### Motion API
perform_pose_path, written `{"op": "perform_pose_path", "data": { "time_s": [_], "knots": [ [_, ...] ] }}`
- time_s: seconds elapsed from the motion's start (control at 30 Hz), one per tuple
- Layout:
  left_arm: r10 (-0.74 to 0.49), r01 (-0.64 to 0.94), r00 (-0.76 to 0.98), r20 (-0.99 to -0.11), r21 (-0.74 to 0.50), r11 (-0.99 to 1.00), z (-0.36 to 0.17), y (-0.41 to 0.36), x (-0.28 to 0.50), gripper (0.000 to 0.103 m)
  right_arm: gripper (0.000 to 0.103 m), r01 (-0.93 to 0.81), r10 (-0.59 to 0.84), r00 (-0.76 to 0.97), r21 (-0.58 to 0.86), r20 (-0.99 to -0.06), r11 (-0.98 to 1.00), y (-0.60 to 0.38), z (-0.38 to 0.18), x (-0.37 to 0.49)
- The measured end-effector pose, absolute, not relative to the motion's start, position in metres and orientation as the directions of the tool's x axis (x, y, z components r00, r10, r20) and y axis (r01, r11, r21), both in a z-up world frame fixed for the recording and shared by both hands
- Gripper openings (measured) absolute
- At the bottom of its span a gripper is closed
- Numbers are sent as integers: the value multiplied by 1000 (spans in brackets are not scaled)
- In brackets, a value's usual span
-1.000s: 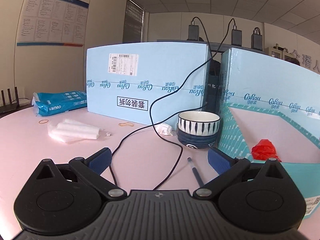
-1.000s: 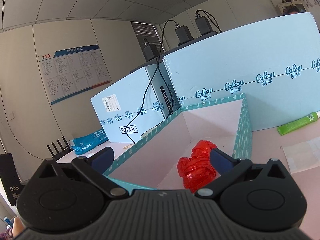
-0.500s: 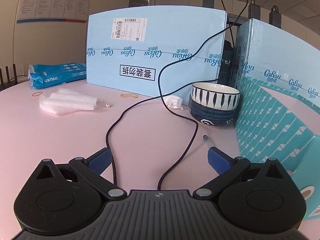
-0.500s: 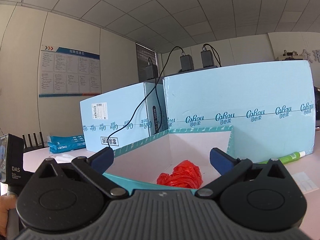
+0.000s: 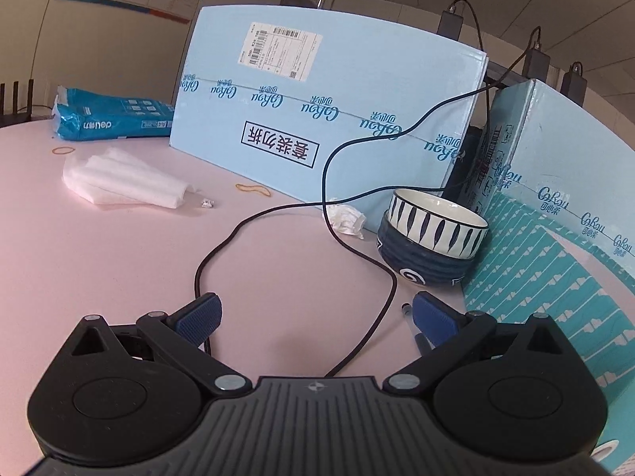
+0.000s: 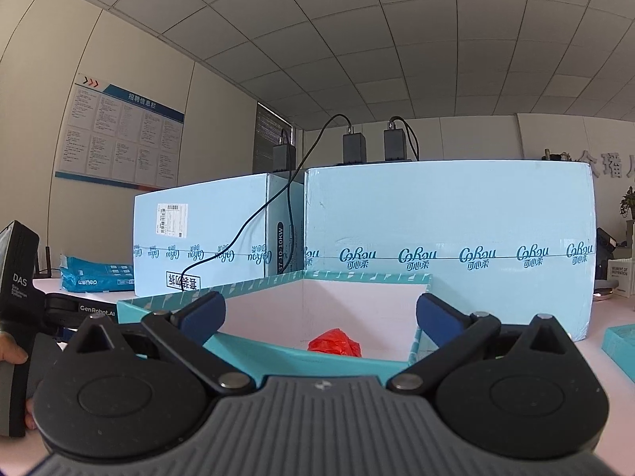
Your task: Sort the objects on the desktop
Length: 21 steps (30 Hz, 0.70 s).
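- Teal tray (image 6: 278, 351): holds a crumpled red plastic bag (image 6: 335, 342)
- Stacked bowls (image 5: 432, 240) left of tray, top one striped
- Left gripper (image 5: 315, 317) and right gripper (image 6: 319, 313): jaws spread, empty

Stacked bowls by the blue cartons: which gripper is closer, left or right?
Left. The left gripper hangs open over the pink table, with the stacked bowls just ahead of its right finger. The right gripper faces the teal box; no bowls in its view.
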State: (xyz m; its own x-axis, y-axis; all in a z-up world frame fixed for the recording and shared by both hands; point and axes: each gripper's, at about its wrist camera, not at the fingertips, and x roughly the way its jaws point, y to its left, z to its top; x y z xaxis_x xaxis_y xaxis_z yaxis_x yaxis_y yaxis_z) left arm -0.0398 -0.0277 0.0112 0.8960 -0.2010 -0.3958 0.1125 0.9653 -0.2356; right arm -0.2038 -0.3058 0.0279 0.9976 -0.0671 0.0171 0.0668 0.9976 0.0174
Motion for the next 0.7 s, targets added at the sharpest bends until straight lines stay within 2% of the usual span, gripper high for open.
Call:
{"op": "perform_pose_path", "data": {
  "time_s": [0.1,0.23,0.5,0.7],
  "knots": [
    [-187,117,906,-380,-200,973,14,-33,-44,103,103,79,-79,997,41,14,996,-309,28,-203],
    [-171,95,892,-419,-196,976,13,-34,-37,103,103,107,-109,994,82,23,991,-315,27,-209],
    [-119,53,898,-423,-163,985,14,-36,-37,103,103,149,-153,988,143,17,978,-324,26,-212],
    [-93,30,868,-488,-135,990,10,-37,-28,103,103,188,-196,980,183,24,965,-330,24,-216]
  ]
}}
